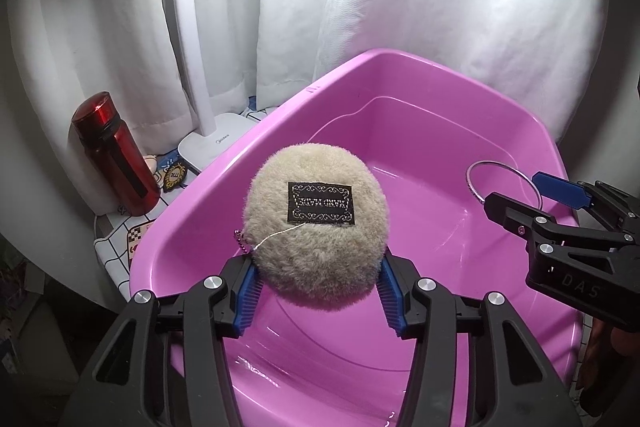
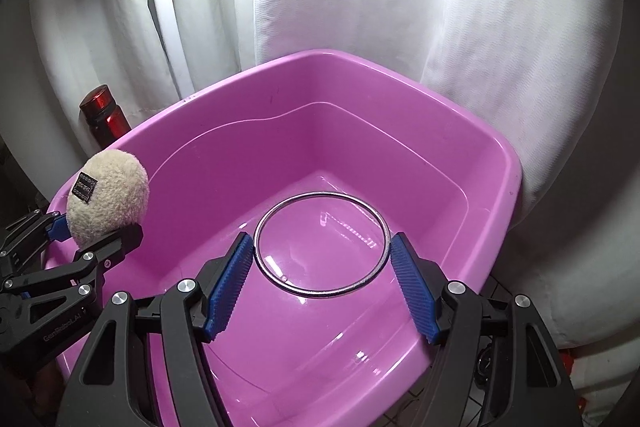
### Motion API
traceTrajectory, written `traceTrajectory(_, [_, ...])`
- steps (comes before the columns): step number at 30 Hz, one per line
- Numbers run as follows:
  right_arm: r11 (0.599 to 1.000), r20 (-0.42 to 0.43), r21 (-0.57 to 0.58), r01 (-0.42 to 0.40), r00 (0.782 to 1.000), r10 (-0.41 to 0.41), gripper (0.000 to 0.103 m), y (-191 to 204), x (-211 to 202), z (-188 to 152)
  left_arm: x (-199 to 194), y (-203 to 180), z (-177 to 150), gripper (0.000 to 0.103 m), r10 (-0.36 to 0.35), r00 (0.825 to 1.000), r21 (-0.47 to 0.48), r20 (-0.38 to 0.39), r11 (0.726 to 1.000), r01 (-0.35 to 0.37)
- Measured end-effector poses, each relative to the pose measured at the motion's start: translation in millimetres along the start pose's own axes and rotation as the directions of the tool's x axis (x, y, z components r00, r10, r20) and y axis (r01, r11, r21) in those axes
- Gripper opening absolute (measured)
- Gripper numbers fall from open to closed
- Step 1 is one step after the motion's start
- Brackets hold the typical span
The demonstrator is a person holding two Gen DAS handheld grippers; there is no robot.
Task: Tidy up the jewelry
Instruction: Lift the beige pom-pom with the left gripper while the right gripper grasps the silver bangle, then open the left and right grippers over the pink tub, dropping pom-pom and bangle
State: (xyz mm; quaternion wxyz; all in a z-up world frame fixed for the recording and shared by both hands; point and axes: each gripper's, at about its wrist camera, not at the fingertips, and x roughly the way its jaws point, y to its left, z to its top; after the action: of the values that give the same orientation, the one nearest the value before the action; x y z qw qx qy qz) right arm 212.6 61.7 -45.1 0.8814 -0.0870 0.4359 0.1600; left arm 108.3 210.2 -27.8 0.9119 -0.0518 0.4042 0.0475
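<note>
**Operator:** What does each gripper hold, and where are the items?

**Technician:** The left gripper (image 1: 318, 291) is clamped on the round beige plush pouch with a black woven label (image 1: 316, 227); both blue ribbed pads press into its lower sides. The pouch hangs above the near left part of the glossy pink plastic tub (image 1: 400, 67). The right gripper (image 2: 322, 287) grips the thin silver metal bangle (image 2: 322, 243) across its width, one pad against each side of the ring. The bangle lies roughly flat over the middle of the tub, apparently clear of the floor.

**Operator:** How should the placement be done?

**Technician:** Judging from the poses, both items are due to go into the tub. Lower each gripper until its item is close to the floor before parting the fingers; a bangle dropped from height will probably bounce or roll on slick plastic. Keep the ring level so both pads let go together. Set the pouch to the left and the bangle to the right, well apart, so the pouch's small bead chain (image 1: 242, 241) does not snag the ring. Withdraw upward, clear of the tub walls.
</note>
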Motion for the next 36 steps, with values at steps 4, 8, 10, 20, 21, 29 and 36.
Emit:
traceTrajectory(4, [1.0,-0.014,0.006,0.009,1.0,-0.009,0.069,-1,2,-1,0,2,0,0.065,0.001,1.0,-0.006,-0.002,1.0,-0.001])
traceTrajectory(8, [1.0,-0.021,0.017,0.01,1.0,-0.01,0.069,-4,2,0,-3,4,1,0.077,0.005,1.0,-0.008,0.007,1.0,-0.005])
traceTrajectory(10, [1.0,-0.019,0.021,0.012,1.0,-0.012,0.069,-5,2,1,-3,4,1,0.078,0.007,1.0,-0.006,0.006,1.0,-0.007])
traceTrajectory(20, [1.0,-0.004,0.023,0.015,1.0,-0.015,0.069,-6,-3,-1,-7,6,0,0.078,0.004,1.0,-0.018,0.002,1.0,-0.004])
traceTrajectory(21, [1.0,-0.004,0.024,0.014,1.0,-0.014,0.069,-6,-4,-1,-7,6,0,0.078,0.006,1.0,-0.018,0.004,1.0,-0.006])
traceTrajectory(29, [1.0,0.009,0.018,0.018,1.0,-0.018,0.069,-5,-12,-2,-15,4,1,0.078,0.008,1.0,-0.02,0.015,1.0,-0.008])
traceTrajectory(36, [1.0,0.018,0.016,0.02,1.0,-0.02,0.069,-4,-20,-4,-23,7,0,0.079,0.007,1.0,-0.031,0.021,0.999,-0.007])
